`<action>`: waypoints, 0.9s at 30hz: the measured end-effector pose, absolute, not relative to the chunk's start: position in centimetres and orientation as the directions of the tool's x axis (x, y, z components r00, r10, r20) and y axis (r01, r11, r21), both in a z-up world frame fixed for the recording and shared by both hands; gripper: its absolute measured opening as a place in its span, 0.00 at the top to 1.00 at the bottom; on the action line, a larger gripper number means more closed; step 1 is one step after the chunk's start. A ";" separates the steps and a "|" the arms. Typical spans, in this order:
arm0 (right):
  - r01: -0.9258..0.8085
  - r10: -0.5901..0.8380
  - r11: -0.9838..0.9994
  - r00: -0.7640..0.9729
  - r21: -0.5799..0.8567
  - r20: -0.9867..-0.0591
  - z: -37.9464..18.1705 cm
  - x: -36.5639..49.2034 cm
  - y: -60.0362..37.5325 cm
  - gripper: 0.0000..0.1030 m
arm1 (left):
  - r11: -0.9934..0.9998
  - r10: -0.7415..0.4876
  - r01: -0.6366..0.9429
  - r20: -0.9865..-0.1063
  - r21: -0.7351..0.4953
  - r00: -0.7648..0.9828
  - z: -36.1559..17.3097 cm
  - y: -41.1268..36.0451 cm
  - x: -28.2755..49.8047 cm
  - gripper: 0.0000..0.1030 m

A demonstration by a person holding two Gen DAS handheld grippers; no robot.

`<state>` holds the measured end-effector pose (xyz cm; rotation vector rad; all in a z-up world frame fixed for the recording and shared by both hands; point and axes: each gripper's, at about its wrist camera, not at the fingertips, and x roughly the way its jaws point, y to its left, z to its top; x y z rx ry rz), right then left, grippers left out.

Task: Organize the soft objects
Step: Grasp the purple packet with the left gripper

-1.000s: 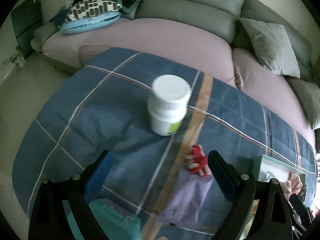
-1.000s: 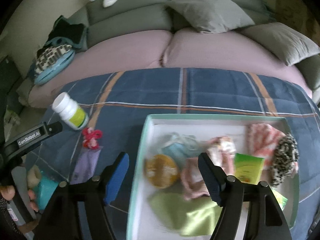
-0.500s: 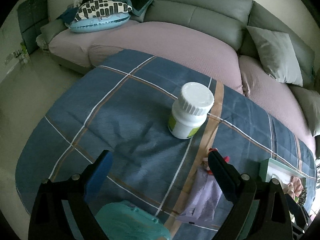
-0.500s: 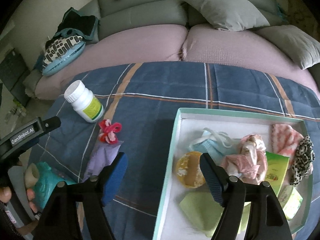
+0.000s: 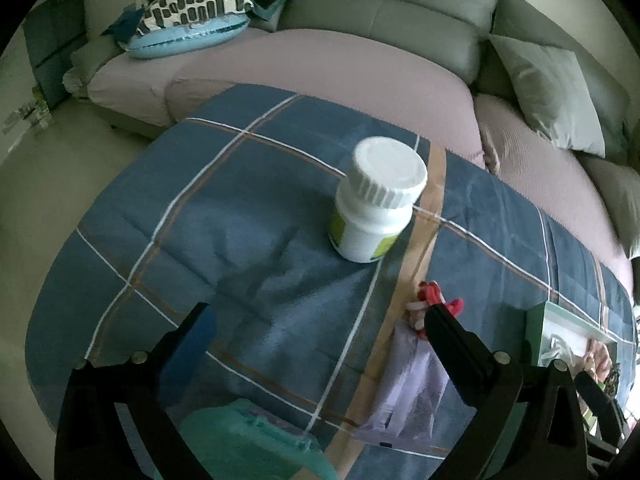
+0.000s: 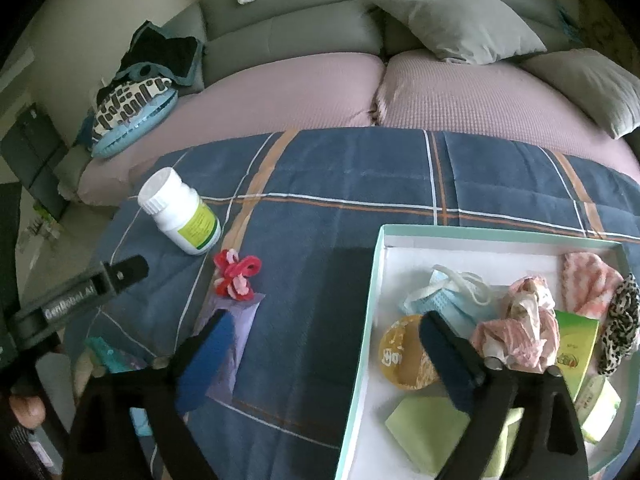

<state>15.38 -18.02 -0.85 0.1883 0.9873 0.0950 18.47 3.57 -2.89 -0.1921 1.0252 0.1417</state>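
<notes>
Leftmost, the left gripper (image 5: 316,320) hangs with jaws wide and empty; the red bow (image 5: 436,304) on its lilac pouch (image 5: 412,384) lies just by its right jaw. Right gripper (image 6: 324,334), also spread empty, straddles the tray (image 6: 370,312) edge, farther off.

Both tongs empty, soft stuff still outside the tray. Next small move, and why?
Probably move the open right tongs forward-left and down onto the red-and-pink knitted bow. It lies on the blue plaid blanket beside the white plastic pill bottle, outside the mint-rimmed white tray holding the other soft items. The left tongs are also open.
</notes>
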 end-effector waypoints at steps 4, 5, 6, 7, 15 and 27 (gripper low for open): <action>0.013 0.166 0.979 0.544 0.205 -0.822 -1.3 15.8 -18.1 0.02 | 0.981 0.016 -0.175 -0.876 -0.079 0.483 -3.6 2.8 18.9 0.00; 0.013 0.163 0.979 0.541 0.202 -0.825 -1.4 15.8 -18.1 0.02 | 0.983 0.016 -0.166 -0.881 -0.072 0.473 -3.7 2.5 18.9 0.00; 0.016 0.158 0.980 0.540 0.198 -0.827 -1.5 15.8 -18.1 0.02 | 0.987 0.013 -0.149 -0.890 -0.062 0.456 -4.0 2.1 19.0 0.00; 0.021 0.153 0.981 0.539 0.195 -0.828 -1.6 15.8 -18.2 0.02 | 0.989 0.010 -0.138 -0.894 -0.057 0.447 -4.2 1.9 19.0 0.00; 0.064 0.115 0.981 0.562 0.182 -0.819 -0.8 15.6 -19.7 0.02 | 0.999 -0.011 -0.031 -0.920 -0.025 0.392 -5.0 -1.0 19.2 0.00; 0.136 0.073 0.973 0.577 0.184 -0.813 0.1 15.1 -22.4 0.02 | 0.999 -0.035 0.046 -0.939 -0.021 0.342 -6.4 -3.9 19.9 0.00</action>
